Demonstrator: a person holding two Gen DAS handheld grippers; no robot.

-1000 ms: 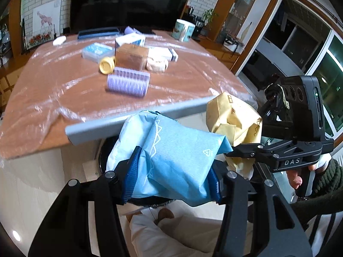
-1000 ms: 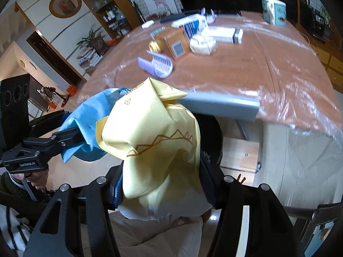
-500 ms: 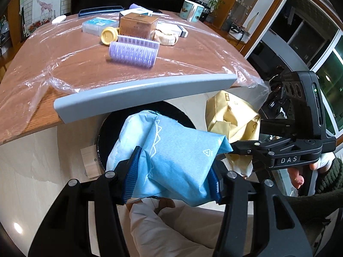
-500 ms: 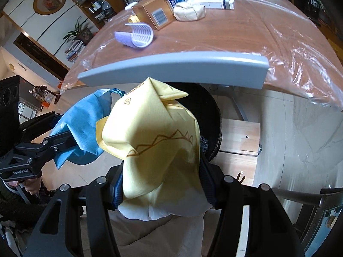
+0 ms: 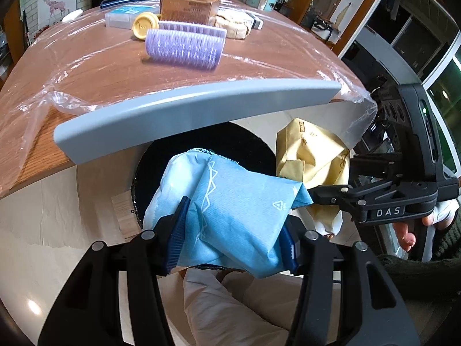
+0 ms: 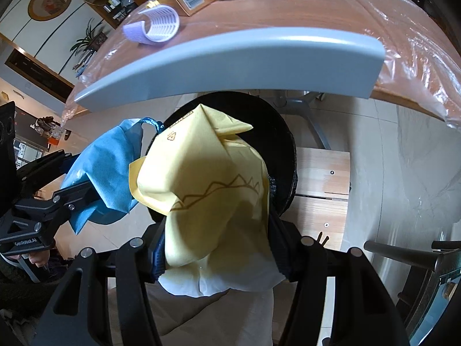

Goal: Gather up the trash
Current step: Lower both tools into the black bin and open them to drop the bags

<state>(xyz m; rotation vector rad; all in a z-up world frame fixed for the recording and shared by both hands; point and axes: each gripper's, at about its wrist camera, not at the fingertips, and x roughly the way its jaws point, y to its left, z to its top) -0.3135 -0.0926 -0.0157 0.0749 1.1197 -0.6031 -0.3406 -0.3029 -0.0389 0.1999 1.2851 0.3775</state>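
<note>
— Blue crinkled plastic packet [image 5: 230,219]: where is it?
— Clamped in the left gripper [image 5: 232,238], above the round black bin [image 5: 245,147] under the wooden table [image 5: 100,66].
— And the right gripper [image 6: 217,248]?
— Clamped on a yellow crumpled packet [image 6: 207,190], over that same bin, just beside the blue one.

You're in a home living or dining room: a wooden counter [image 5: 115,66] under plastic film, a giraffe picture [image 5: 54,7] on white brick, a potted plant [image 6: 86,43], glass-fronted wooden shelves [image 5: 331,3], and tiled floor [image 6: 389,173].
</note>
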